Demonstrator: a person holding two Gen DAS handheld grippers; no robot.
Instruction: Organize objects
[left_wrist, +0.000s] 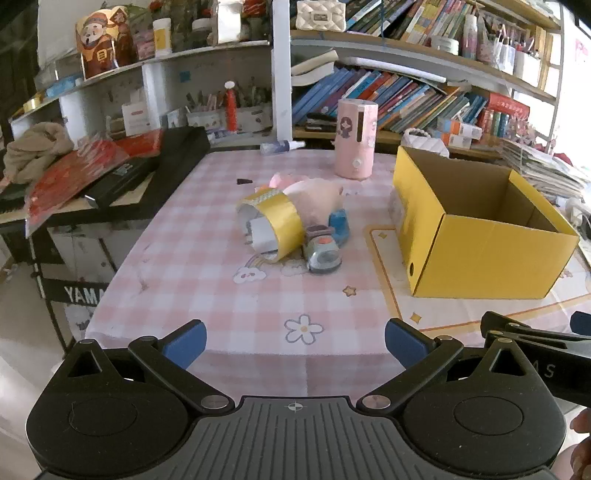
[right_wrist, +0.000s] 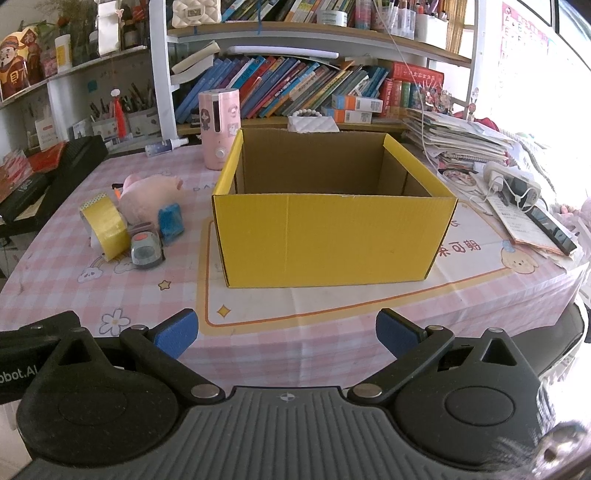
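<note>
A cluster of small objects lies mid-table: a yellow tape roll (left_wrist: 275, 221) (right_wrist: 105, 223), a pink plush pig (left_wrist: 317, 197) (right_wrist: 149, 195), a blue block (left_wrist: 340, 223) (right_wrist: 170, 221) and a grey toy car with an orange button (left_wrist: 321, 253) (right_wrist: 146, 251). An open yellow cardboard box (left_wrist: 476, 254) (right_wrist: 332, 236) stands to their right. My left gripper (left_wrist: 295, 341) hovers over the near table edge, open with nothing between its fingers. My right gripper (right_wrist: 286, 332) is open too, in front of the box, holding nothing.
A pink cylindrical device (left_wrist: 355, 138) (right_wrist: 218, 129) and a small spray bottle (left_wrist: 280, 146) stand at the table's back. A black keyboard (left_wrist: 147, 173) borders the left. Stacked papers, a phone and a power strip (right_wrist: 517, 184) crowd the right. Bookshelves rise behind.
</note>
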